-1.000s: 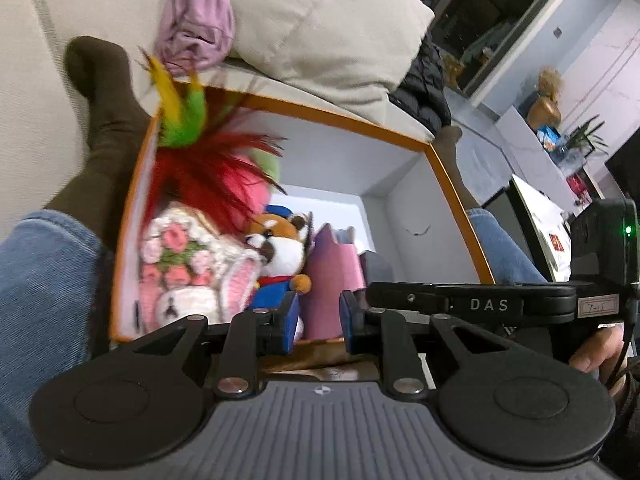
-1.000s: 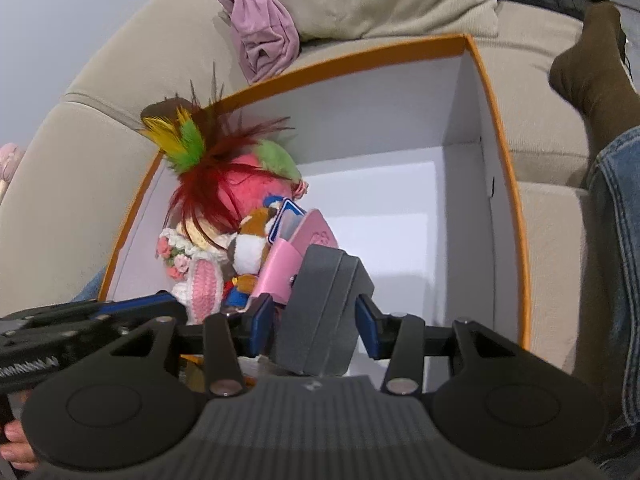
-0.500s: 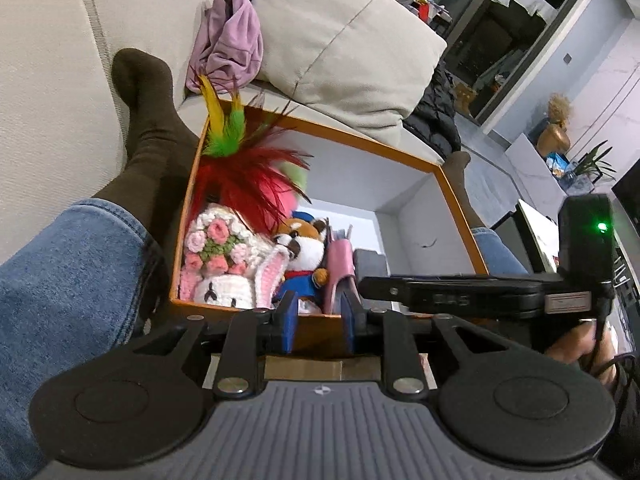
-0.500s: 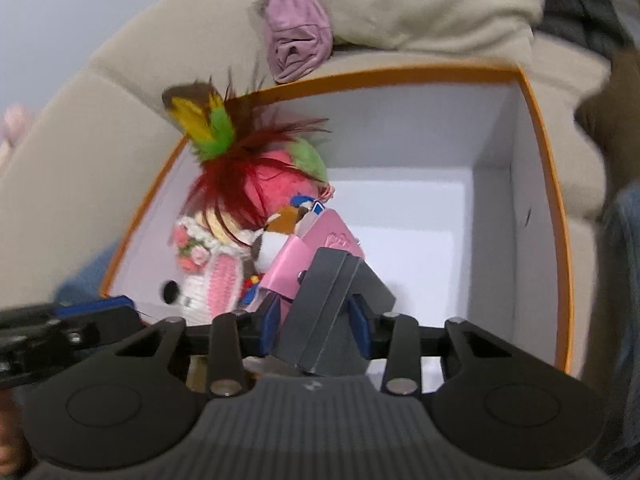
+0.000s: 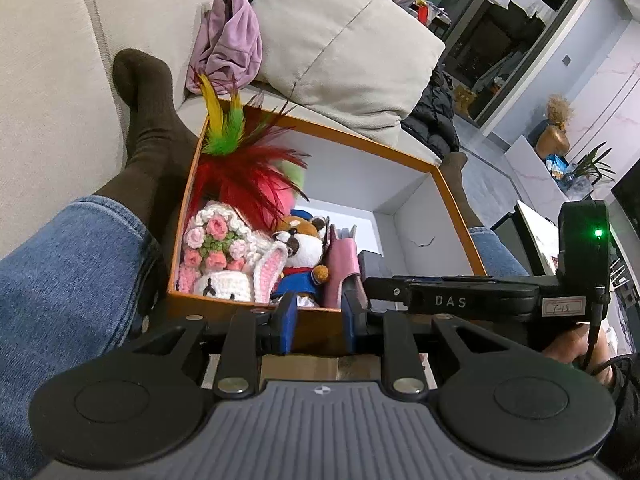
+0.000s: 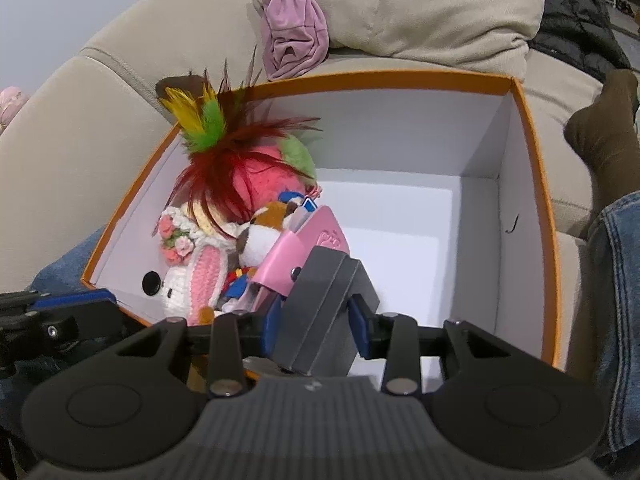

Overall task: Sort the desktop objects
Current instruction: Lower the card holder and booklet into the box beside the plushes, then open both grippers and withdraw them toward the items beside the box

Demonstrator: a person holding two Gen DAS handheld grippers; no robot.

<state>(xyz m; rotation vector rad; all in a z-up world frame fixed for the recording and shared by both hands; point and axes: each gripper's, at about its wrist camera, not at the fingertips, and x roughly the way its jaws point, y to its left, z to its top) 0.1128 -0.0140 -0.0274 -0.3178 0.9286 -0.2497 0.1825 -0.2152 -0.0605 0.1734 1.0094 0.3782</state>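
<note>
1. Orange-rimmed cardboard box with white inner walls [image 6: 516, 200] sits on the beige fabric sofa [image 6: 100, 92] between the person's legs; its near wall is cut off by the gripper bodies in both views.
2. Toys crowd the box's left side: a red, yellow and green feather plume [image 6: 224, 136] stands upright above a pink plush ball [image 6: 264, 176], with a crocheted white bunny with pink flowers [image 5: 216, 256] and a brown-and-white plush animal in a blue outfit [image 5: 304, 252] leaning in front. The bunny's lower body is hidden behind the box wall.
3. Dark grey rectangular block [image 6: 324, 312] lies inside the box at its near edge, tilted, with its long axis running from the camera up and away toward a pink clip-like case [image 6: 304, 252] just beside it; its lower end is hidden under the gripper body.
4. Right gripper [image 6: 316, 320] pinches the grey block between its blue pads.
5. Left gripper [image 5: 320, 320] hovers outside the box's near wall, fingers parted with nothing between them.
</note>
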